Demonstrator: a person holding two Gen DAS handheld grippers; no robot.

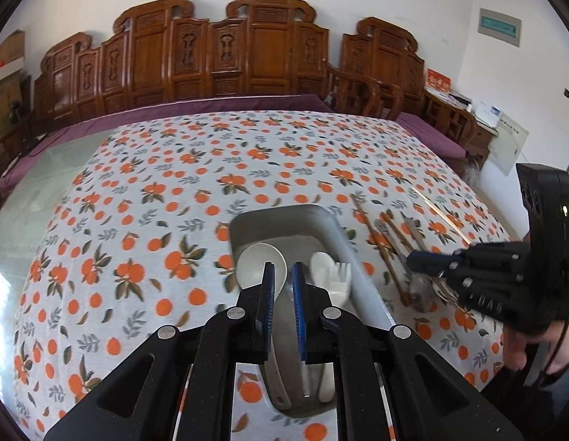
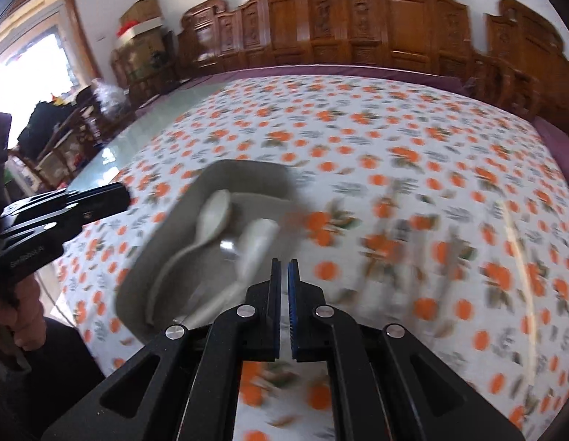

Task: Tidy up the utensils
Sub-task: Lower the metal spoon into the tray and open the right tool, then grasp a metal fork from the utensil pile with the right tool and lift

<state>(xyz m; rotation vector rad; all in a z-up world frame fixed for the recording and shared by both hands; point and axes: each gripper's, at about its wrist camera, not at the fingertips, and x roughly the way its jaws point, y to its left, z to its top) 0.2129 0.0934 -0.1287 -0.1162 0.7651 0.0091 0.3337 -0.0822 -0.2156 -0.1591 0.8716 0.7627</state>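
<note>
While loose utensils [image 1: 402, 253] (chopsticks and metal pieces, blurred) lie on orange-print cloth [image 1: 145, 198] just right of grey tray [image 1: 361, 279], long axes running away from the cameras roughly parallel to tray's long side, nearer right gripper [image 2: 284, 262] than left gripper [image 1: 282, 266]. Both claws nearly pinched, narrow gap, nothing held; left hovering over tray holding white spoon [image 1: 260, 262] and white fork [image 1: 330, 275]. No readable writing; faint lettering on gripper bodies illegible.
</note>
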